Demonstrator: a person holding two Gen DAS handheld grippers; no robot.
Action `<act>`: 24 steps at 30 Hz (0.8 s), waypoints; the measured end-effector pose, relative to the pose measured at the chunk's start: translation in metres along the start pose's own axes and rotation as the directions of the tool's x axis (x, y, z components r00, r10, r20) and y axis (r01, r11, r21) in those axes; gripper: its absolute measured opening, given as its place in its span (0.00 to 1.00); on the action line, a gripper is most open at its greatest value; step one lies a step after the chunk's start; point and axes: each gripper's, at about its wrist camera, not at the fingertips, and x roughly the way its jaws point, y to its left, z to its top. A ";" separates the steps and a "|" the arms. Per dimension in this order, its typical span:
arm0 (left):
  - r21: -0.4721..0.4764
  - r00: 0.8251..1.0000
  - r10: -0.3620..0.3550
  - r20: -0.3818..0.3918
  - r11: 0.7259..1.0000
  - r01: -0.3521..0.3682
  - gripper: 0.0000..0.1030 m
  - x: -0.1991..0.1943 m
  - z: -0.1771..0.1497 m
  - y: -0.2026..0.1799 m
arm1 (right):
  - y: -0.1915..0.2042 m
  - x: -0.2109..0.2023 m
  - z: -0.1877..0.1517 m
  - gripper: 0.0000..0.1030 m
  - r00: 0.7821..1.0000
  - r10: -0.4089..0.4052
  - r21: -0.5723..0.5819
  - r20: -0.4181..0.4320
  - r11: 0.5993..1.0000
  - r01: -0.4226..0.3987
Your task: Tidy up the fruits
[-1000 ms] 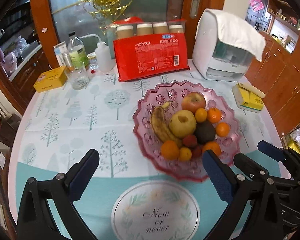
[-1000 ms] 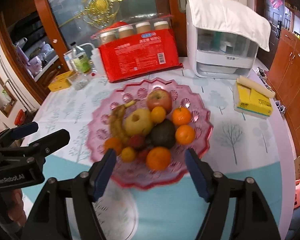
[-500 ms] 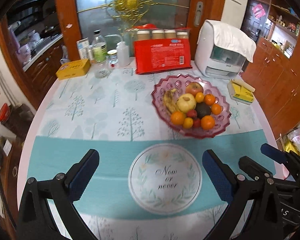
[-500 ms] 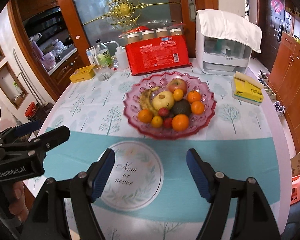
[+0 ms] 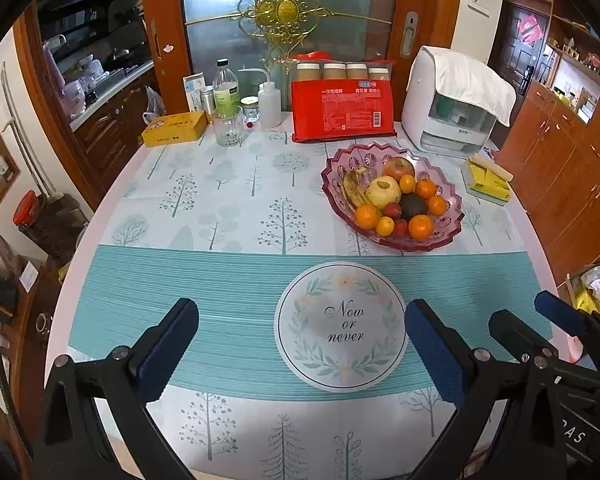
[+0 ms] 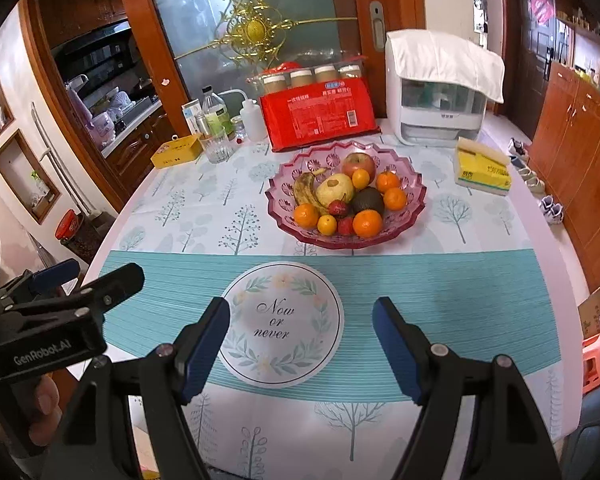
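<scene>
A pink glass fruit bowl (image 5: pixel 336 176) (image 6: pixel 412 196) stands on the round table, right of centre. It holds a banana (image 5: pixel 354 192), a yellow pear (image 5: pixel 382 190), a red apple (image 5: pixel 398 168), a dark avocado (image 5: pixel 413 205), several oranges and small red fruits. My left gripper (image 5: pixel 300 344) is open and empty, low over the table's near edge. My right gripper (image 6: pixel 302 344) is open and empty, above the round "Now or never" print (image 6: pixel 280 324). Both are well short of the bowl.
At the back stand a red package (image 5: pixel 342 110), a white appliance with a cloth (image 5: pixel 452 104), a glass (image 5: pixel 228 126), bottles and a yellow box (image 5: pixel 174 128). A yellow tissue pack (image 5: pixel 486 180) lies right of the bowl. Wooden cabinets stand to the right.
Both grippers have pulled back from right in front of the bowl toward the table's near edge. The bowl now looks small and far. Both stay open and empty.
</scene>
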 end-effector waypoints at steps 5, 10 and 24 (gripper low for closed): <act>0.011 1.000 0.008 0.012 1.000 -0.008 0.99 -0.005 -0.002 -0.004 | 0.002 -0.005 -0.003 0.73 1.000 0.006 -0.001 0.008 1.000 -0.006; 0.013 1.000 0.014 0.012 1.000 -0.014 0.99 -0.006 -0.003 -0.006 | 0.000 -0.007 -0.005 0.73 1.000 0.006 0.012 0.009 1.000 -0.006; 0.019 1.000 0.012 0.007 1.000 -0.012 0.99 -0.009 -0.007 -0.012 | -0.004 -0.011 -0.009 0.73 1.000 0.009 0.025 0.009 1.000 -0.009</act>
